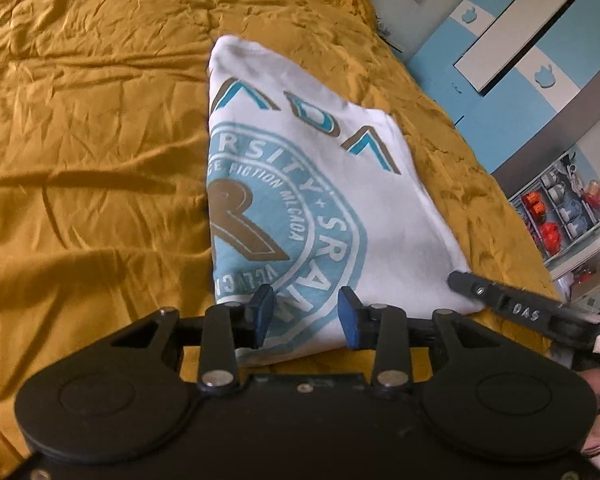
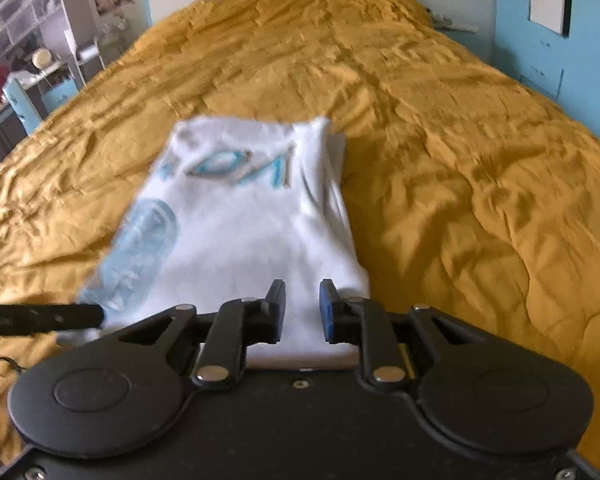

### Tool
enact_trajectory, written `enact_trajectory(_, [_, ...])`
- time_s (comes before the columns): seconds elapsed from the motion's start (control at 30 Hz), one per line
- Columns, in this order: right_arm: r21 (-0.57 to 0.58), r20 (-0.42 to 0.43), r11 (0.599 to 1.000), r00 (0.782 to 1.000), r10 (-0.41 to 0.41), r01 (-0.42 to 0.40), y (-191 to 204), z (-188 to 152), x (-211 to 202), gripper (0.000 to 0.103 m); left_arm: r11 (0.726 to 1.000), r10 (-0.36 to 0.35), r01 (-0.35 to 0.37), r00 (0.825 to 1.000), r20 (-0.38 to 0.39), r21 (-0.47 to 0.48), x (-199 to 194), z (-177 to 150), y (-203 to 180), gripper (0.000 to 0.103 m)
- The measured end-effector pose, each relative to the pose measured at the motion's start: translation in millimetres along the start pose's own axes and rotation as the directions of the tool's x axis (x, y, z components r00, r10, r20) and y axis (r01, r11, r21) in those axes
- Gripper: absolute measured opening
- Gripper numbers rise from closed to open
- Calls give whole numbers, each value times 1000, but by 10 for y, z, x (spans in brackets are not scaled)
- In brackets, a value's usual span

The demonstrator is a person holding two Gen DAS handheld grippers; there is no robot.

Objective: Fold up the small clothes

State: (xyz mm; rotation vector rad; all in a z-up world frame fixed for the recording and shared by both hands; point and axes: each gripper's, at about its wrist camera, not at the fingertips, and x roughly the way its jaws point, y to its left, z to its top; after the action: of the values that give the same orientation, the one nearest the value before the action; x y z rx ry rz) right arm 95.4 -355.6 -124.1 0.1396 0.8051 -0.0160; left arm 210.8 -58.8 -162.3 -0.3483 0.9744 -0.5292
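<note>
1. In the left wrist view, the left gripper (image 1: pixel 306 316) is seen at lower centre with its two blue-padded fingers (image 1: pixel 265 312) spread apart; the near edge of the white T-shirt (image 1: pixel 300 184) lies in the gap between them, and whether the pads press on the cloth cannot be told.
2. In the right wrist view, the right gripper (image 2: pixel 302 312) is seen at lower centre with its fingers (image 2: pixel 327 312) set a narrow gap apart; the near hem of the shirt fills that gap, but a pinch cannot be confirmed.
3. One shirt is counted. It is folded to a long strip, reaching from the fingers toward mid-frame, with one round pale-blue emblem (image 1: pixel 284 236) and large letters printed on it.
4. The shirt rests on one mustard bedspread (image 1: pixel 92 152), which fills most of both frames.
5. Two grippers are counted; each one's tip appears at the shirt's near corner in the other's view, at right and at left.
6. A blue-and-white wardrobe (image 1: pixel 512 48) is seen at upper right of the left view.
</note>
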Motion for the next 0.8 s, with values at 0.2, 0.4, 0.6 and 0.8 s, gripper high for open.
enact_trajectory(0.2, [54, 15, 998, 1000, 25, -26, -76, -72, -1, 16, 1000, 11, -11, 1000, 0, 5, -123, 49, -32, 37])
enact_trajectory(0.4, [60, 78, 998, 997, 1, -6, -136, -86, -223, 23, 998, 60, -60, 998, 21, 17, -337, 75, 103, 40])
enact_trajectory(0.6, [93, 14, 996, 1000, -1, 0, -253, -214, -52, 24, 998, 68, -69, 997, -26, -16, -121, -53, 294, 42])
enact_trajectory(0.8, [99, 17, 995, 1000, 13, -14, -331, -166, -99, 29, 999, 30, -31, 999, -18, -35, -186, 84, 356, 42])
